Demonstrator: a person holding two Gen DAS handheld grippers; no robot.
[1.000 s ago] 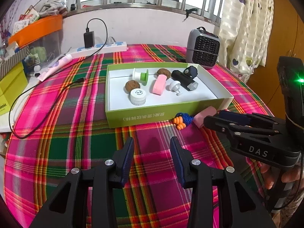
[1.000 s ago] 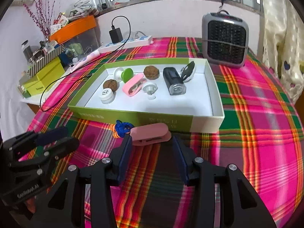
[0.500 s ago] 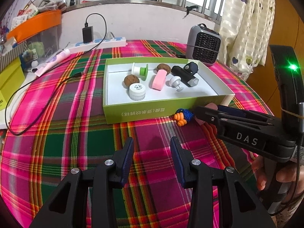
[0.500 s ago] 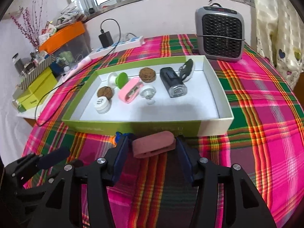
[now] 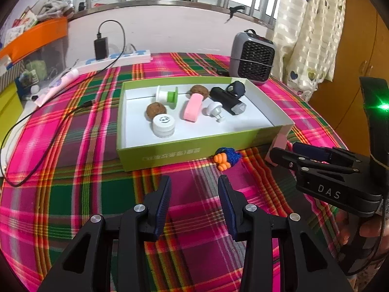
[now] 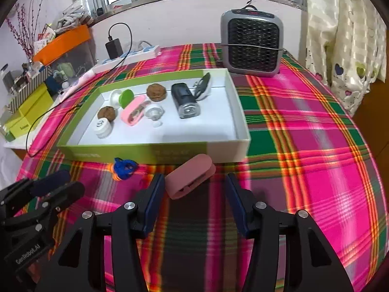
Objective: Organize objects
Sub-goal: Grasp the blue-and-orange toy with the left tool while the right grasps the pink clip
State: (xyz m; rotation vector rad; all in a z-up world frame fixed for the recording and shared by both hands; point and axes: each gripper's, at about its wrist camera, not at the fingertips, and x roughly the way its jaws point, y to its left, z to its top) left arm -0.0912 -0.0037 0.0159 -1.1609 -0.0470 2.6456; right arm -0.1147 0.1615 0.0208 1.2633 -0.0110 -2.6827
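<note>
Fingers of our right gripper (image 6: pixel 193 194): spread wide, blue-padded, with the pink case (image 6: pixel 190 176) lying between their tips; the left pad sits just beside the case's end, and we cannot tell whether it touches. Nothing is clamped.

Fingers of our left gripper (image 5: pixel 194 194): apart, holding nothing, above bare plaid cloth on the counter (image 5: pixel 73 170).

Pink case: dusty-pink, oblong with rounded ends, a darker slot along its near side; it lies askew on the counter, just in front of the green box (image 6: pixel 136 152), near that box's right front corner. From the left wrist view only a pale sliver shows beyond the right gripper.

Blue-and-orange knitted toy (image 5: pixel 226 157): a small blue body with orange nubs, on the counter against the box's front wall, left of the pink case.

Green box, white inside: we list a white jar (image 5: pixel 163 125), two brown walnuts, a white-and-green spool (image 5: pixel 167 95), a brighter pink case (image 5: pixel 192 107), a small white knob, a black cylinder light (image 5: pixel 226 100).

Behind the box: a grey fan heater (image 6: pixel 251 42) and a power strip with charger (image 5: pixel 114 57).
</note>
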